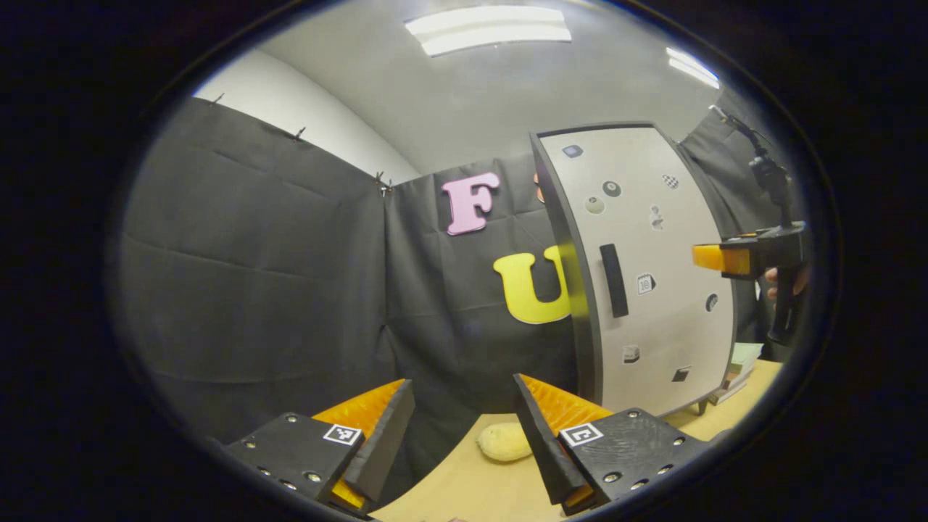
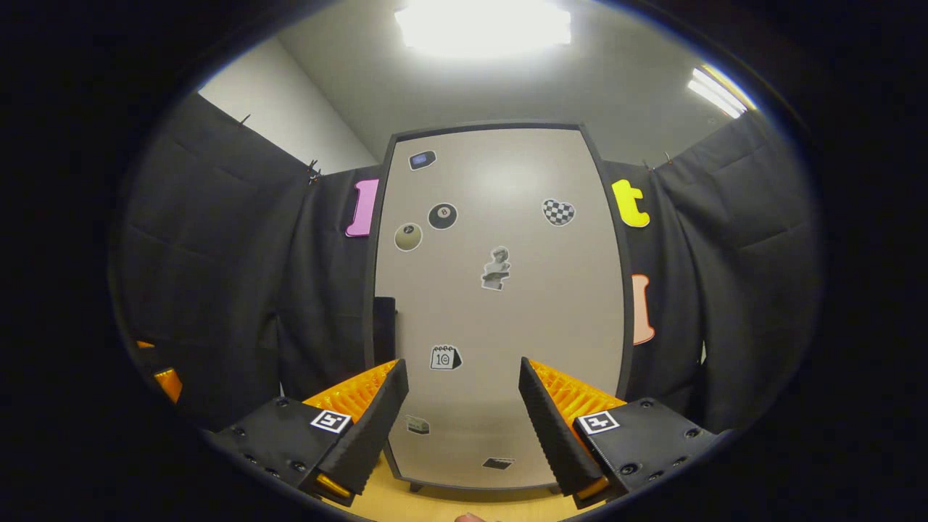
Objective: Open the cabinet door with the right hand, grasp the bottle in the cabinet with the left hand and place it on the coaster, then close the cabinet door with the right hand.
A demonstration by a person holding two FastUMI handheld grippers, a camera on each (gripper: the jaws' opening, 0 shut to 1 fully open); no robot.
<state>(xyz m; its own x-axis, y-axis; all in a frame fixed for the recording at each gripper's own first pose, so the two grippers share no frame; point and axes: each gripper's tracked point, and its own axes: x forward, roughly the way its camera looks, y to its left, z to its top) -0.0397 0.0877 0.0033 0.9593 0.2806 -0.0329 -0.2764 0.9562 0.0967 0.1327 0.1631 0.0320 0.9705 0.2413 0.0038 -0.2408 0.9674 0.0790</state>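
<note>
The pale cabinet (image 1: pixel 652 239) stands on the table with its sticker-covered door (image 2: pixel 500 290) closed, so the bottle stays hidden. A black vertical handle (image 1: pixel 614 280) sits near the door's left edge (image 2: pixel 384 326). On the tabletop, left of the cabinet's foot, lies a pale yellow round coaster (image 1: pixel 504 442). My left gripper (image 1: pixel 464 428) is open and empty, hovering above the coaster. My right gripper (image 2: pixel 464 413) is open and empty, facing the door head-on a short way off. In the left gripper view it hangs before the door's right side (image 1: pixel 718 258), held by a hand (image 1: pixel 779 283).
The wooden table (image 1: pixel 464 486) runs under both grippers. A stack of books (image 1: pixel 741 366) lies right of the cabinet. A dark stand with a device (image 1: pixel 765 170) rises at the far right. The left gripper's edge (image 2: pixel 163 377) shows at the far left of the right gripper view.
</note>
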